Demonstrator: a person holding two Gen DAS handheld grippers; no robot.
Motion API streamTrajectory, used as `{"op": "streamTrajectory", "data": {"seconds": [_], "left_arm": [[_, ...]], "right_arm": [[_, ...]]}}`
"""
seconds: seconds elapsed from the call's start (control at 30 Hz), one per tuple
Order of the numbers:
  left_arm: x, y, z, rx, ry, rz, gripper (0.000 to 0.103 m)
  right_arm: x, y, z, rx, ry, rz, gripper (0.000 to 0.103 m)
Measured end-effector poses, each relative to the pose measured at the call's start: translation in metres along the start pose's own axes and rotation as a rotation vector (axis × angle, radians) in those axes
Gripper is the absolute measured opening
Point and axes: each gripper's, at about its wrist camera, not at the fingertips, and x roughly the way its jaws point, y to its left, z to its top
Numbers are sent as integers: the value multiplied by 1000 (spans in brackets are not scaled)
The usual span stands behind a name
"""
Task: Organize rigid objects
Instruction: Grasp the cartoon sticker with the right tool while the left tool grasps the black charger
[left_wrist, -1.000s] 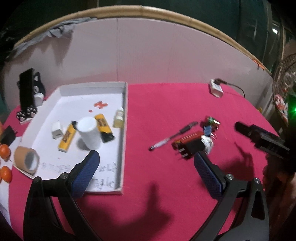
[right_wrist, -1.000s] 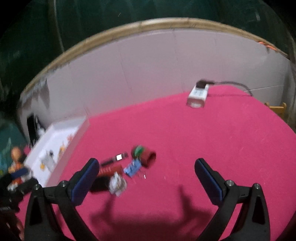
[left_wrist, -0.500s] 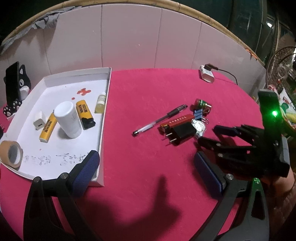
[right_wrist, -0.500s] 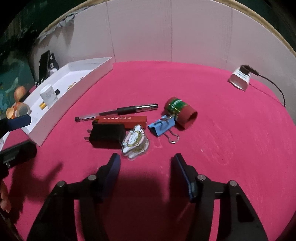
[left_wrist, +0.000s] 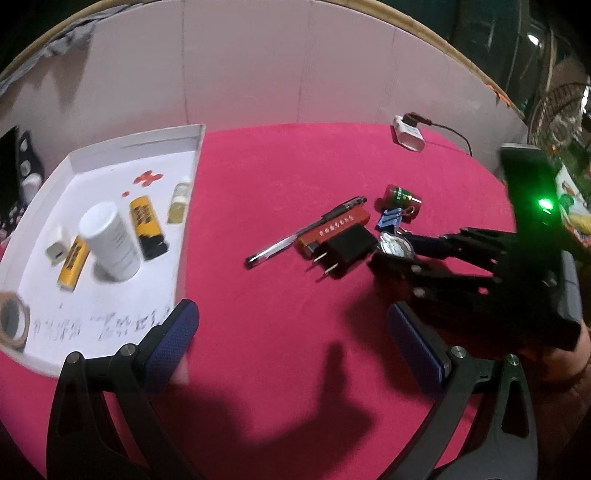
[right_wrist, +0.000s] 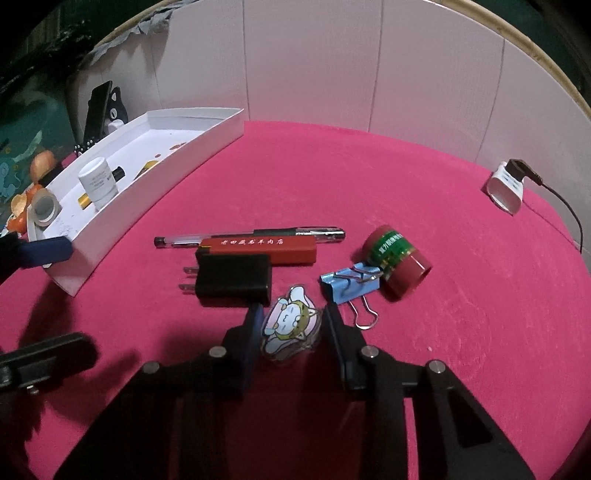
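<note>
At centre frame, my right gripper brackets the cartoon charm — contact uncertain, grip undeterminable; my left gripper hangs spread, unloaded, lower frame.

A second ago the right hand-held gripper hung wide open, back from the pile of small things on the table. It has since come down and forward and narrowed its jaws, so its fingers now flank the cartoon character charm, one on each side; whether they touch it cannot be told. In the left wrist view the right hand-held gripper has pushed in from the right edge as far as the charm.
</note>
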Motion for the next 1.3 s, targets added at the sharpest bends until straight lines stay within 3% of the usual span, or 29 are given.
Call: {"op": "streamTrajectory", "data": {"seconds": [0.1, 0.23, 0.5, 0.73, 0.83, 0.9, 0.93, 0.97, 1.17, 1.3], "left_arm": [[13, -3, 8, 14, 21, -48, 103], [29, -4, 17, -1, 47, -166, 103], [42, -18, 28, 56, 67, -219, 103], [62, -38, 31, 145, 74, -173, 103], [66, -42, 25, 149, 93, -224, 102], [59, -48, 19, 176, 100, -305, 99], [55, -49, 17, 181, 103, -352, 89], [51, -51, 16, 195, 102, -368, 89], [54, -37, 23, 158, 93, -287, 89], [61, -44, 24, 191, 103, -242, 89]], "right_arm": [[-9, -7, -11, 20, 0, 0, 32], [-23, -25, -26, 82, -4, 3, 32], [-26, -34, -30, 142, -12, 43, 33], [-27, -43, -32, 181, -19, 86, 33], [-28, -46, -32, 192, -20, 98, 33], [-28, -46, -33, 199, -18, 99, 33], [-28, -46, -33, 201, -18, 103, 33], [-28, -47, -33, 209, -18, 109, 33], [-30, -53, -35, 235, -22, 134, 33], [-35, -55, -38, 226, -17, 97, 33]]}}
